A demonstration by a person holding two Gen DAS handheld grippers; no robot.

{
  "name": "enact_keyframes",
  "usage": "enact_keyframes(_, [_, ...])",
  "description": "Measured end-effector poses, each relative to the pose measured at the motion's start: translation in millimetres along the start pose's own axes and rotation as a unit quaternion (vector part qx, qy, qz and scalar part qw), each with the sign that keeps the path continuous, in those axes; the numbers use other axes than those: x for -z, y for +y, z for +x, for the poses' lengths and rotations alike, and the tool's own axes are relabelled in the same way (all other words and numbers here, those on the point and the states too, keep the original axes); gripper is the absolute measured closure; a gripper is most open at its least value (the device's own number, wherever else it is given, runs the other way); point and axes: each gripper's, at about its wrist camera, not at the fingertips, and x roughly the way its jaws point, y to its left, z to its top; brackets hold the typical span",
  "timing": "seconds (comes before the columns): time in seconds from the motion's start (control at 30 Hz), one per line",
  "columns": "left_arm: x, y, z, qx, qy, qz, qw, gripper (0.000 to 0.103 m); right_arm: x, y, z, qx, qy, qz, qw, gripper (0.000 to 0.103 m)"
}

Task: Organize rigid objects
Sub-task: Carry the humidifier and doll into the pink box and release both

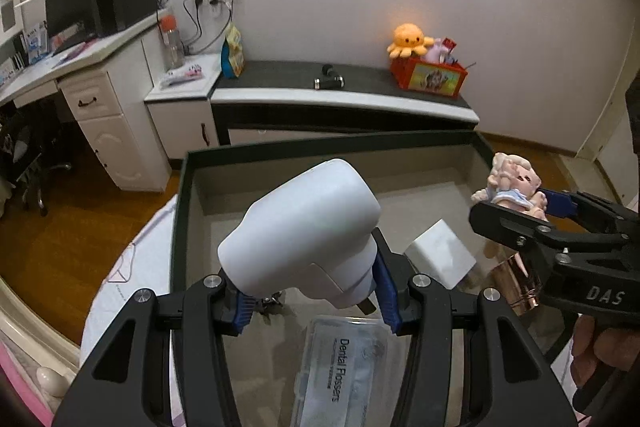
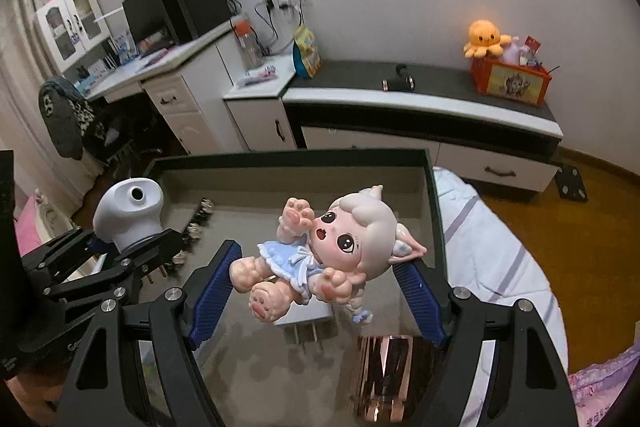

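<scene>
My left gripper (image 1: 314, 301) is shut on a white rounded plug-in device (image 1: 304, 231), its blue pads clamping the narrow base. In the right wrist view the same device (image 2: 130, 211) shows a round hole on top and sits in the left gripper (image 2: 124, 243). My right gripper (image 2: 318, 295) is shut on a pink doll figure (image 2: 320, 251) in a blue dress, held lying across the pads. From the left wrist camera, the doll (image 1: 514, 181) and the right gripper (image 1: 518, 207) appear at the right. Both hang over a dark-rimmed box (image 2: 288, 157) with a grey floor.
In the box lie a white charger block (image 2: 308, 315), a copper-coloured cylinder (image 2: 392, 375), a clear dental flossers case (image 1: 344, 367) and small dark clips (image 2: 198, 223). The box rests on white bedding (image 2: 500, 267). A low cabinet (image 1: 340, 95) and a red basket (image 1: 428, 75) stand behind.
</scene>
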Motion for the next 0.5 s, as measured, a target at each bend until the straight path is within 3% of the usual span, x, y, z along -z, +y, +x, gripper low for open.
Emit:
enact_keyframes(0.2, [-1,-4,8,-0.004,0.027,0.011,0.9996,0.05,-1,-3,22,0.001,0.029,0.0,1.0,0.024])
enact_keyframes(0.37, [0,0,-9,-0.028,-0.002,0.012,0.9995,0.008,2,-6,23,-0.003,0.031,0.013,0.999,0.019])
enact_keyframes(0.43, [0,4,-20,-0.028,-0.012,0.005,0.9995,0.007,2,-7,23,-0.003,0.035,0.021,0.999,0.013])
enact_keyframes(0.47, [1,6,-28,-0.027,-0.022,0.0,0.9994,0.006,3,-8,22,-0.009,0.036,0.027,0.999,0.001])
enact_keyframes(0.5, [2,9,-35,-0.029,-0.028,-0.003,0.9992,0.005,4,-9,21,-0.015,0.037,0.032,0.999,0.0])
